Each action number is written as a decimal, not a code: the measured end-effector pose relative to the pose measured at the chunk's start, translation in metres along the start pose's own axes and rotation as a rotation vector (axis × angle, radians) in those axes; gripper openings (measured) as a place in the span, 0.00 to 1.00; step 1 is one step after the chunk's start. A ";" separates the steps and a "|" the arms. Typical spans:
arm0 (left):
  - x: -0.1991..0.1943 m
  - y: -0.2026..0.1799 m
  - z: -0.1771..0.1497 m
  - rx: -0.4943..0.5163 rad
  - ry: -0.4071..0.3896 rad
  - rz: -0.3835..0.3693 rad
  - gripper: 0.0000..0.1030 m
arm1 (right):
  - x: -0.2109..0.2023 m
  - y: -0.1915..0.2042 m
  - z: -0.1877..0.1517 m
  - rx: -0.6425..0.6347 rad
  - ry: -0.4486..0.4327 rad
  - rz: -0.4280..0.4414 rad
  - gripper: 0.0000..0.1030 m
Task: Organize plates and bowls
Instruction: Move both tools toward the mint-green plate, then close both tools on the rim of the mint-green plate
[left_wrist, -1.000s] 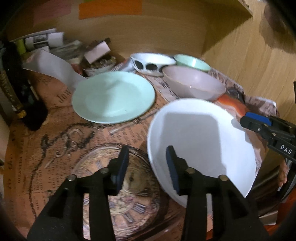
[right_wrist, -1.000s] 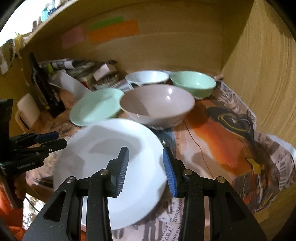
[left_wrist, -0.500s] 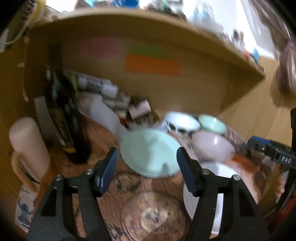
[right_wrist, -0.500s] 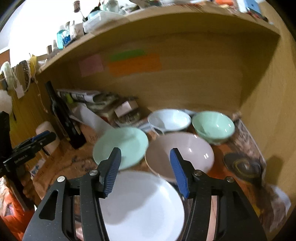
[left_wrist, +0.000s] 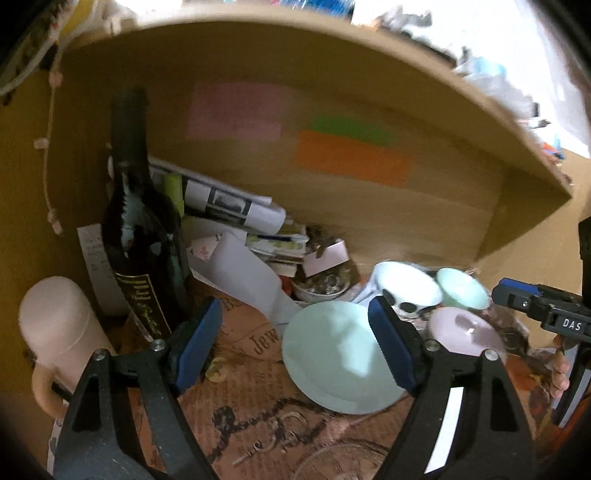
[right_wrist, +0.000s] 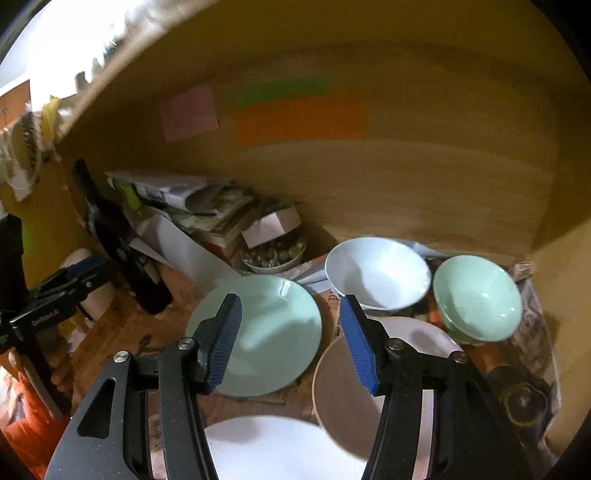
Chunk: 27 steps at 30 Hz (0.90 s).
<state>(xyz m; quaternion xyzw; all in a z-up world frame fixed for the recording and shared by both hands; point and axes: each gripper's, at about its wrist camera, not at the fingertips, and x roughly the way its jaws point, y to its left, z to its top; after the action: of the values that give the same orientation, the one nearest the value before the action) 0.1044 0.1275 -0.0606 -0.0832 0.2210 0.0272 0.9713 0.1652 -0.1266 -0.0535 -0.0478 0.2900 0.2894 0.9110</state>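
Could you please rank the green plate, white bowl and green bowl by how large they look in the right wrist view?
1. green plate, widest across.
2. white bowl.
3. green bowl, smallest.
White bowl against green bowl is a modest gap; they sit side by side at similar depth, so it likely holds.

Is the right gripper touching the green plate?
Apart. The right wrist view shows the right gripper open and empty in the air, with the green plate lying flat on the table below, seen through the gap.
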 end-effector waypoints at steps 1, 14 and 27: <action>0.009 0.002 0.001 -0.007 0.017 0.004 0.80 | 0.009 -0.001 0.002 -0.008 0.022 0.002 0.50; 0.108 0.019 -0.044 -0.033 0.363 -0.017 0.79 | 0.117 -0.013 0.007 -0.031 0.357 0.052 0.50; 0.132 0.011 -0.072 0.003 0.479 -0.083 0.58 | 0.163 -0.012 -0.004 -0.078 0.543 -0.030 0.47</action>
<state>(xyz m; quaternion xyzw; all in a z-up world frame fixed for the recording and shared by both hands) 0.1920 0.1276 -0.1832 -0.0947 0.4413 -0.0335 0.8917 0.2784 -0.0561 -0.1484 -0.1632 0.5115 0.2634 0.8014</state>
